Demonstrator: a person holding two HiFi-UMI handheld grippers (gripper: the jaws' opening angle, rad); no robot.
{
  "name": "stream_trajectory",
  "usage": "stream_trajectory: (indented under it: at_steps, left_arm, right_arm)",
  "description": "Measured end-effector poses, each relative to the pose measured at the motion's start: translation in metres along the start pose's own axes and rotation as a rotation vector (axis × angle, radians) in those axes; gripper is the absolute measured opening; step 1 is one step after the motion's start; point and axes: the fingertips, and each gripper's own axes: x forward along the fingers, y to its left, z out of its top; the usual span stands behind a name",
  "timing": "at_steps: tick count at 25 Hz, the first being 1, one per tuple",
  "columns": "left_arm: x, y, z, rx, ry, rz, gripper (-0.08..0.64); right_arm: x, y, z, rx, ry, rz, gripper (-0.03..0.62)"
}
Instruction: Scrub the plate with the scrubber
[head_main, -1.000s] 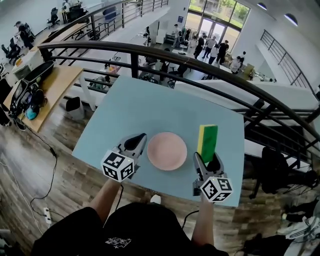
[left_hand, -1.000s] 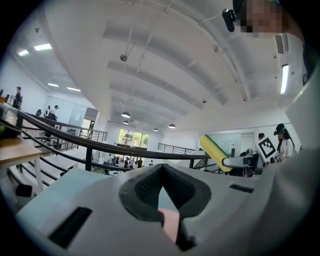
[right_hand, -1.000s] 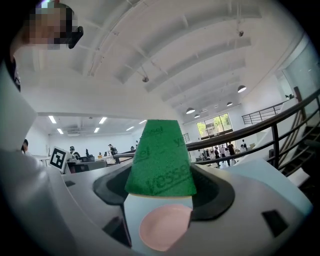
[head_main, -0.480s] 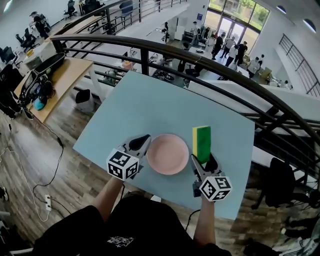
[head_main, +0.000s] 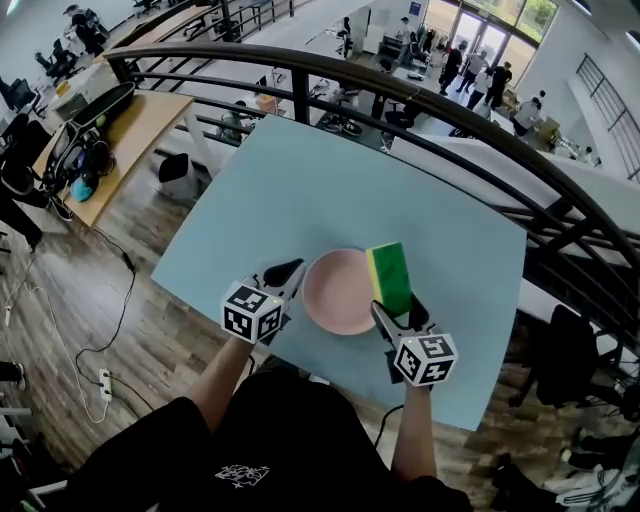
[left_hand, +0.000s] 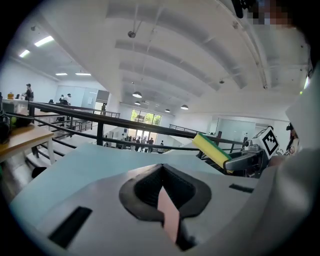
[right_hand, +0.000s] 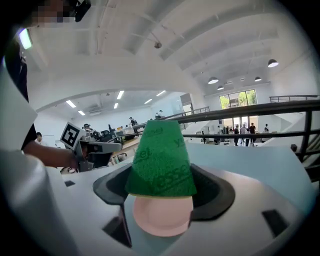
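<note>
Right gripper (head_main: 400, 306) clenched on the sponge (head_main: 388, 278), green scouring face up and yellow side to the left. The sponge sticks out far over the right edge of the pink plate (head_main: 336, 293); contact can't be told. Left gripper (head_main: 283, 271) has its jaws closed with nothing held, tip just beside the plate's left rim. The plate sits near the front of the blue table (head_main: 300, 190), with a railing (head_main: 400, 95) on the far side.
</note>
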Motion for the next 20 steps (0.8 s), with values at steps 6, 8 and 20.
stream_trajectory:
  at_steps: [6, 8, 20]
  left_arm:
    - [0.024, 0.023, -0.037, -0.046, 0.104, -0.043, 0.009]
    - [0.034, 0.029, -0.05, -0.051, 0.141, -0.056, 0.009]
    - [0.081, 0.059, -0.121, -0.092, 0.377, -0.135, 0.077]
  right_arm:
    - [0.035, 0.0, -0.045, -0.07, 0.172, -0.014, 0.333]
    - [0.044, -0.002, -0.059, -0.082, 0.22, -0.025, 0.333]
    - [0.088, -0.006, -0.116, -0.132, 0.463, -0.094, 0.333]
